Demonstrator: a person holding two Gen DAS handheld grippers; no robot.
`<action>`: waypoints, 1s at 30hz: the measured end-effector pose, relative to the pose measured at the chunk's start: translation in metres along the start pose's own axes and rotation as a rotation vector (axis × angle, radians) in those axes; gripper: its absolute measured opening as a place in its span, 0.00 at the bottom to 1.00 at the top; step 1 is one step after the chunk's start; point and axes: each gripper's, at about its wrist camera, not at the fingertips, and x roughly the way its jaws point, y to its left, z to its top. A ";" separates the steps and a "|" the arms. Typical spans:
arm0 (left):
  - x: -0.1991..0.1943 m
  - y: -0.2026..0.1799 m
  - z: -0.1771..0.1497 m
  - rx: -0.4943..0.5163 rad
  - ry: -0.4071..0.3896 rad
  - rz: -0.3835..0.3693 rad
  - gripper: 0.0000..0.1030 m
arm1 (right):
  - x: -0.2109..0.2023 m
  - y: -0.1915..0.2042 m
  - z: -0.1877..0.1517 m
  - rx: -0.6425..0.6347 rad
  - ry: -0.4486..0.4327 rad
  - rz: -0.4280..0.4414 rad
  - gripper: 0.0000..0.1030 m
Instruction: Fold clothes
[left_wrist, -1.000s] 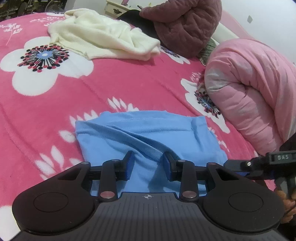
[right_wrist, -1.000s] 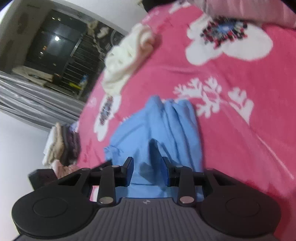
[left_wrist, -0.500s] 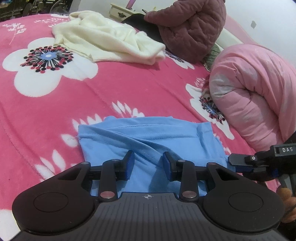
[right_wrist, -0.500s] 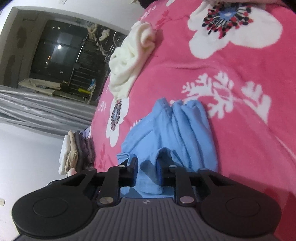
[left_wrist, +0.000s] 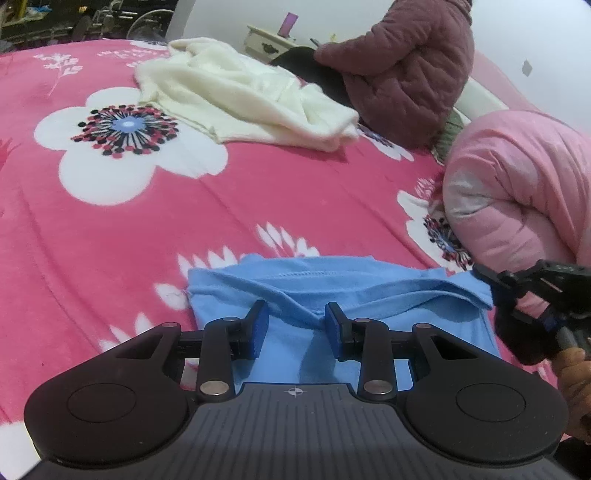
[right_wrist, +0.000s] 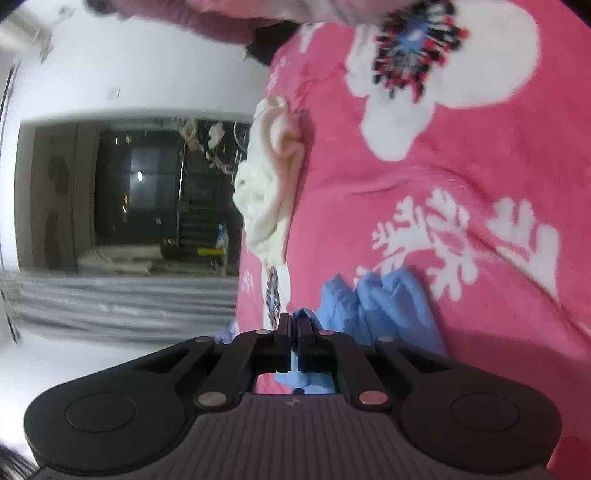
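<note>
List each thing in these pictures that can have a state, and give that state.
Blue shirt: partly folded, rumpled, lying on the bed.
Cream garment: crumpled, unfolded.
Pink quilt: rolled up.
Left gripper: open over the shirt.
Right gripper: shut on the shirt's edge.

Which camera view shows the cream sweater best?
The left wrist view: the cream sweater lies spread on the pink blanket, its folds and edges clear. The right wrist view shows it only edge-on, bunched and slightly blurred, beyond the blue shirt.

Floral pink bed (left_wrist: 258, 192) carries blue garment (left_wrist: 332, 291), cream garment (left_wrist: 240, 96), perhaps jackets.
</note>
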 end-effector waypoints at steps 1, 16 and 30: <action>0.000 0.001 0.000 0.001 -0.005 0.005 0.32 | 0.002 -0.005 0.003 0.029 -0.007 0.010 0.03; -0.020 0.020 0.003 0.002 -0.081 0.122 0.32 | 0.008 0.040 0.003 -0.284 -0.065 -0.055 0.28; -0.026 0.030 -0.020 -0.006 -0.060 0.144 0.34 | 0.157 0.138 -0.144 -1.403 0.425 -0.334 0.28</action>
